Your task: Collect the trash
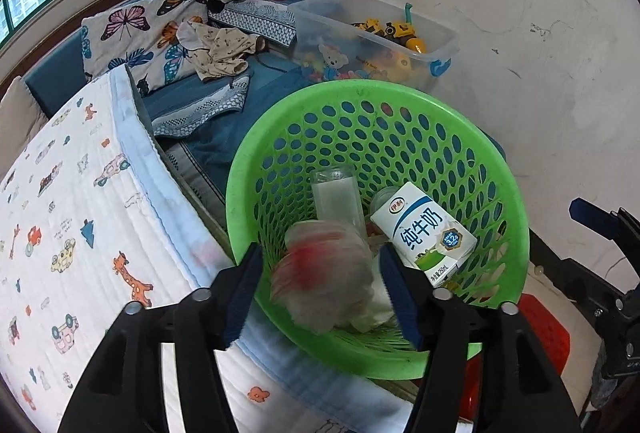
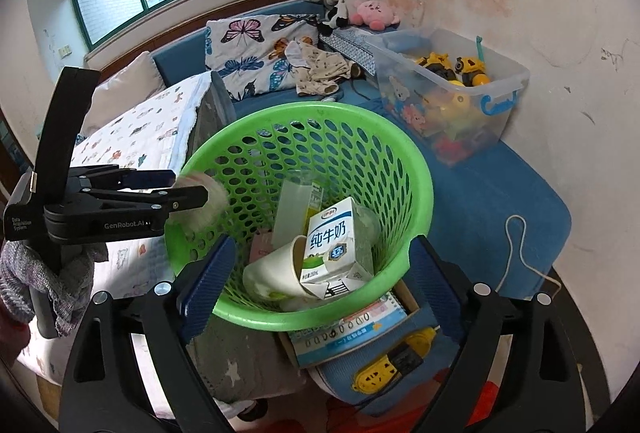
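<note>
A green perforated basket (image 1: 360, 87) (image 2: 304, 109) stands beside the bed. It holds a white and blue milk carton (image 1: 424, 229) (image 2: 330, 237), a clear plastic cup (image 1: 336, 193) (image 2: 296, 201) and a white paper cup (image 2: 276, 269). My left gripper (image 1: 320, 289) (image 2: 192, 189) is open over the basket's left rim. A crumpled white and red wrapper (image 1: 324, 273) (image 2: 208, 205), smeared by blur, is between its fingers with a gap to each pad. My right gripper (image 2: 318, 285) (image 1: 600, 229) is open above the basket's near rim, with nothing in its grip.
A cartoon-print quilt (image 1: 80, 213) lies on the bed left of the basket. Behind it stands a clear toy bin (image 1: 372, 33) (image 2: 452, 89) against the wall. Under the basket's near side are a notebook (image 2: 352, 325) and a yellow power strip (image 2: 384, 369).
</note>
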{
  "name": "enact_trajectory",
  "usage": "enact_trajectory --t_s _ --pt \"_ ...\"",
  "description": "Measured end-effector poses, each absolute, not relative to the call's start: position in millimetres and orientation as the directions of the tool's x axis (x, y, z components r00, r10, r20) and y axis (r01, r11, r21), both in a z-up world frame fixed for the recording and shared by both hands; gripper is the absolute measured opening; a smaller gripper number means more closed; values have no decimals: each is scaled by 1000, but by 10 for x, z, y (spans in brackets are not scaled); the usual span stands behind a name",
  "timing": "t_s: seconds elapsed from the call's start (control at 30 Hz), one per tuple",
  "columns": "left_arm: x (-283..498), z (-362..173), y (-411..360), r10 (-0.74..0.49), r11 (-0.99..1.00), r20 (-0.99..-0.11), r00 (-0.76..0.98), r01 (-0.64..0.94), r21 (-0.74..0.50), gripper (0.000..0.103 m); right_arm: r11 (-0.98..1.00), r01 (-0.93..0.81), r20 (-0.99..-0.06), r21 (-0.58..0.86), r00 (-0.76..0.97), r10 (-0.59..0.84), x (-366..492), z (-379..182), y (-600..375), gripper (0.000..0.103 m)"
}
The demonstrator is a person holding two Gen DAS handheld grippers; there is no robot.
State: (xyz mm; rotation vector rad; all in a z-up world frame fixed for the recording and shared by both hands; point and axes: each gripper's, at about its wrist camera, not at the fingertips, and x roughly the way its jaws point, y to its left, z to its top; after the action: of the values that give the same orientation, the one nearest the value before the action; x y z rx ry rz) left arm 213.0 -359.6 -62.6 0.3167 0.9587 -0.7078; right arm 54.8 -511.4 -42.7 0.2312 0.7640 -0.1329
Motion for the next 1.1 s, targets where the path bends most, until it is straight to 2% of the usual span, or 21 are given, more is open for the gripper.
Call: enact_trajectory --t_s 0.13,0.8,1.1 --pt "2120 -596 -3551 -414 739 -826 384 671 -59 65 966 206 -696 157 717 -40 515 -415 -5082 88" --pt "1723 -129 -2496 -427 827 -727 537 558 -74 91 968 152 -666 201 745 22 331 -259 -4521 92" --pt "1555 -30 -1869 -372 886 -700 609 458 -72 94 973 99 -662 207 747 65 383 -214 -4132 92"
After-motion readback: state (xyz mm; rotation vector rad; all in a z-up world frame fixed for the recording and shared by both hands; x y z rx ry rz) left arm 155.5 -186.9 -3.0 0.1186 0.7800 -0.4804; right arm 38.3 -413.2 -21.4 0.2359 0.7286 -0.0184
